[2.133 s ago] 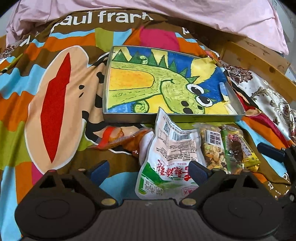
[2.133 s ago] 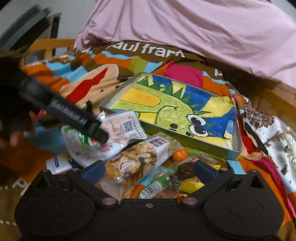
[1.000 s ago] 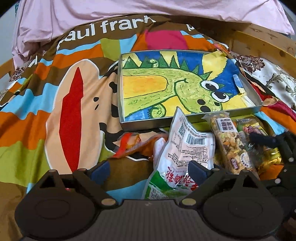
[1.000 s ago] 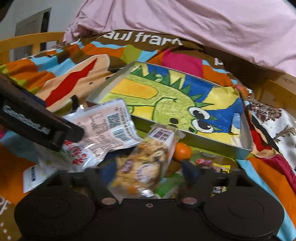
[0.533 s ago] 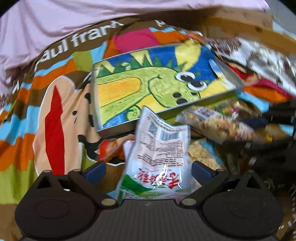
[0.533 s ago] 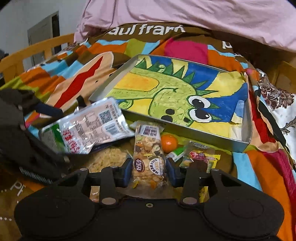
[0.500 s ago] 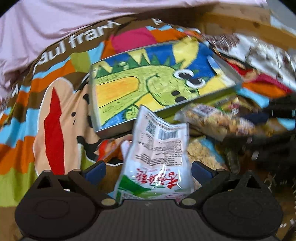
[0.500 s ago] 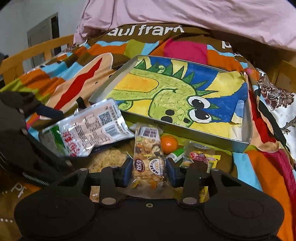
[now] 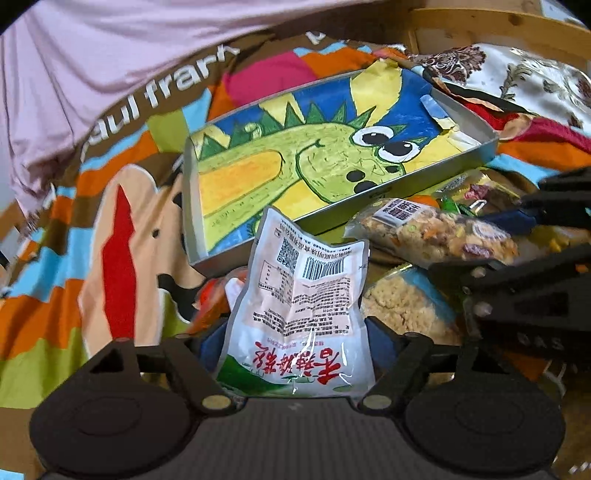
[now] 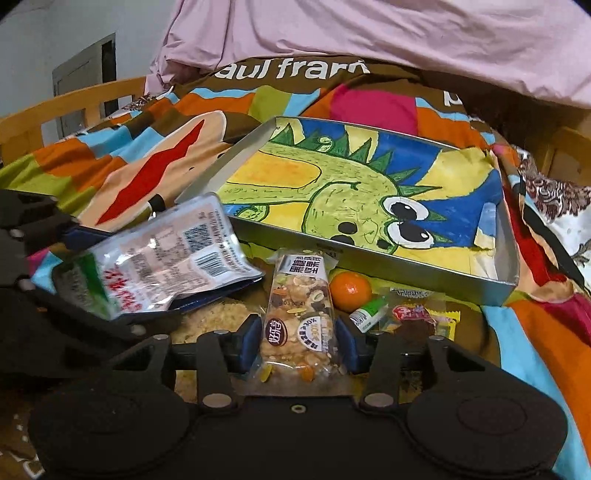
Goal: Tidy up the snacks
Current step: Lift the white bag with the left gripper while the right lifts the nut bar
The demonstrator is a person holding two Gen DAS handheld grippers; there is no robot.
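My left gripper (image 9: 293, 349) is shut on a white snack pouch (image 9: 299, 306) with red characters and holds it lifted; the pouch also shows in the right wrist view (image 10: 155, 258). My right gripper (image 10: 299, 347) is shut on a clear nut-mix bar (image 10: 297, 317), which also shows in the left wrist view (image 9: 436, 230). A shallow metal tray (image 10: 388, 266) lined with a green dinosaur drawing lies just beyond both grippers; it also shows in the left wrist view (image 9: 192, 206).
Loose snacks lie in front of the tray: a small orange (image 10: 351, 291), a crumbly rice cake pack (image 9: 402, 304), small wrapped candies (image 10: 410, 314) and an orange packet (image 9: 214, 299). All rest on a colourful quilt (image 10: 110, 155). A pink blanket (image 10: 369, 33) lies behind, wooden bed rails (image 10: 55, 110) at the sides.
Both grippers closed, the left on the white pouch and the right on the nut-mix bar, and lifted them slightly. The rice cake pack under them came into view.
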